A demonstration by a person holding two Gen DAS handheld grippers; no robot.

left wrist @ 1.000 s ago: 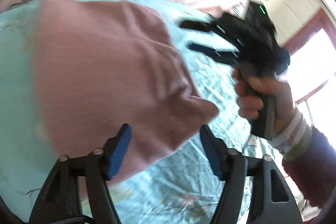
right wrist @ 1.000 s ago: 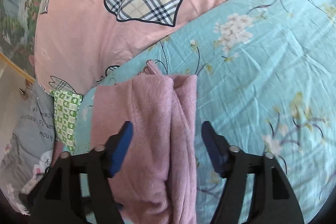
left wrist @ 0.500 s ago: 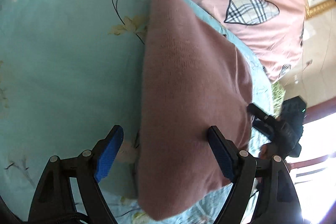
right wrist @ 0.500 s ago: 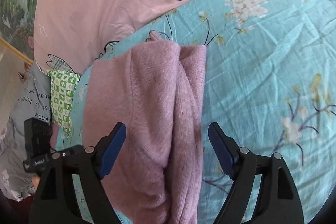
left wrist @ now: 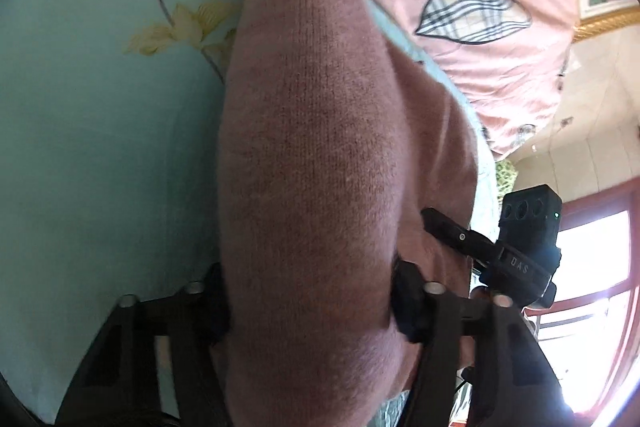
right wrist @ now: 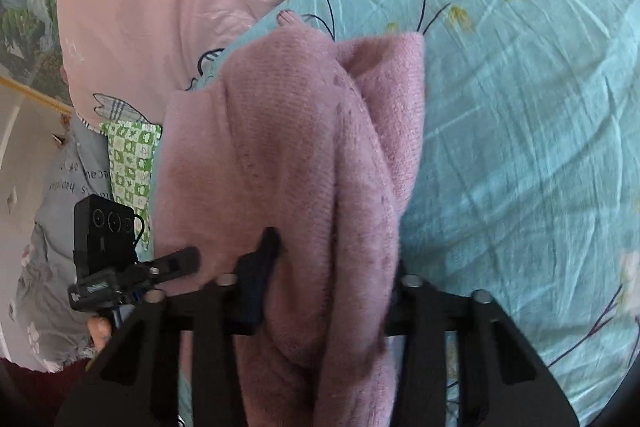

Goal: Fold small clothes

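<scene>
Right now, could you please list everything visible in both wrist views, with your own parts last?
sweater: one, pink knit, folded on the sheet, between the fingers of both grippers
sheet: one, teal with flowers, under the sweater
quilt: one, pink with plaid patches, beyond the sheet
green cloth: one, green-and-white check, at the quilt's edge
grey cloth: one, grey with lettering, beside the green cloth
window: one, red frame, far right of the left view
left gripper: one, black, closing around the sweater
right gripper: one, black, closing around the sweater
</scene>
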